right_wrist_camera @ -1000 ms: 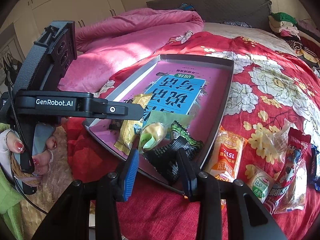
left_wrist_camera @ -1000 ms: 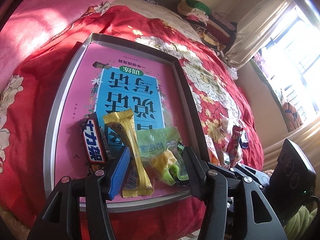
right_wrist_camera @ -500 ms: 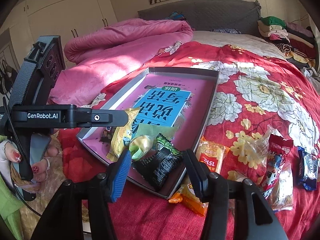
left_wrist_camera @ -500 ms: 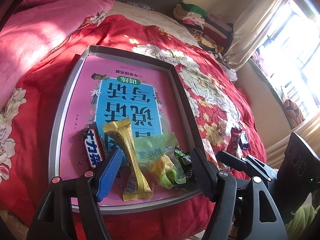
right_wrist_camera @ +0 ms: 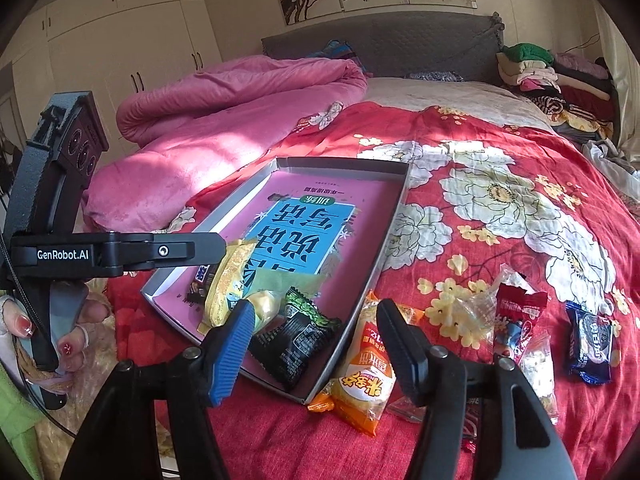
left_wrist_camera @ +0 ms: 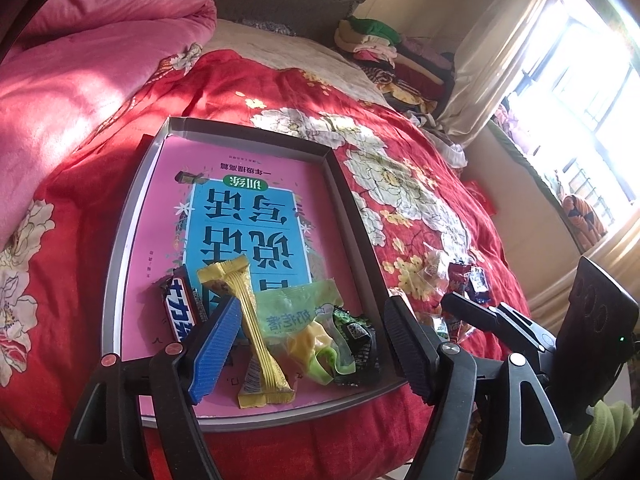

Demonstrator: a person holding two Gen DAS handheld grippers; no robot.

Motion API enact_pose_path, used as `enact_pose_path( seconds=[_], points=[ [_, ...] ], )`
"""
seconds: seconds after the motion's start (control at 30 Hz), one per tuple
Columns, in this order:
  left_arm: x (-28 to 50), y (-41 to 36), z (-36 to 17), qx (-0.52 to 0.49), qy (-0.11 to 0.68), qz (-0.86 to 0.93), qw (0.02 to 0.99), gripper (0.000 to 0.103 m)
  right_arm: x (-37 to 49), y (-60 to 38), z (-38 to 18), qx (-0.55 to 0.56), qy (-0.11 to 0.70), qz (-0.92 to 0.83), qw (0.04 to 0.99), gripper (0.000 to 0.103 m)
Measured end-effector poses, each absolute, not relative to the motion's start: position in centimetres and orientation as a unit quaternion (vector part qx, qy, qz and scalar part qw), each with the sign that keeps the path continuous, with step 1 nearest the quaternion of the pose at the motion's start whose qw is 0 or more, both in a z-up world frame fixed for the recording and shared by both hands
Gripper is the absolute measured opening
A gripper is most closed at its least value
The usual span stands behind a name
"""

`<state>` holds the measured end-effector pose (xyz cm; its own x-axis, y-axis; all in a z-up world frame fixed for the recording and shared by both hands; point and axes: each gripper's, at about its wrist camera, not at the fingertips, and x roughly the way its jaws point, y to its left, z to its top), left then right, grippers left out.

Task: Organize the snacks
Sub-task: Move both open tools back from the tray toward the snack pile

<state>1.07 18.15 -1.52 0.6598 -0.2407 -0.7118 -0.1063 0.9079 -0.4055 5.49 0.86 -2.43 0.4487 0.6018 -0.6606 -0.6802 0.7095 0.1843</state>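
Observation:
A shallow grey box lid (left_wrist_camera: pixel 120 240) with a pink and blue printed floor lies on the red bed. At its near end lie a Snickers bar (left_wrist_camera: pixel 178 308), a yellow wafer pack (left_wrist_camera: pixel 248 320), a green-clear pack (left_wrist_camera: pixel 304 320) and a black-green pack (right_wrist_camera: pixel 296 340). My left gripper (left_wrist_camera: pixel 308 344) is open and empty above them. My right gripper (right_wrist_camera: pixel 316 344) is open and empty over the lid's near corner (right_wrist_camera: pixel 308 396). An orange pack (right_wrist_camera: pixel 364 376) lies just outside the lid. A red pack (right_wrist_camera: pixel 516 316), a clear pack (right_wrist_camera: pixel 472 316) and a dark blue pack (right_wrist_camera: pixel 592 344) lie further right.
A pink quilt (right_wrist_camera: pixel 224 120) is heaped at the left of the bed. Folded clothes (right_wrist_camera: pixel 552 76) are stacked at the far right by the grey headboard (right_wrist_camera: pixel 380 40). A window with a curtain (left_wrist_camera: pixel 500 72) is on the right. The bed edge is just below both grippers.
Both grippers have drawn back and up from the lid, so more of the bed shows. The right gripper's jaws have spread wider. The black-green pack stays in the lid.

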Motion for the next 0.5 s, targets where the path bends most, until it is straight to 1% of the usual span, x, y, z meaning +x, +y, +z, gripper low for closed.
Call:
enact_pose_path(
  seconds=[0.5],
  points=[
    [0.3, 16.8, 0.2, -0.193, 0.394, -0.032, 0.898, 0.076, 6.0, -2.0, -1.1, -0.042, 0.348, 0.356, 0.866, 0.065]
  ],
)
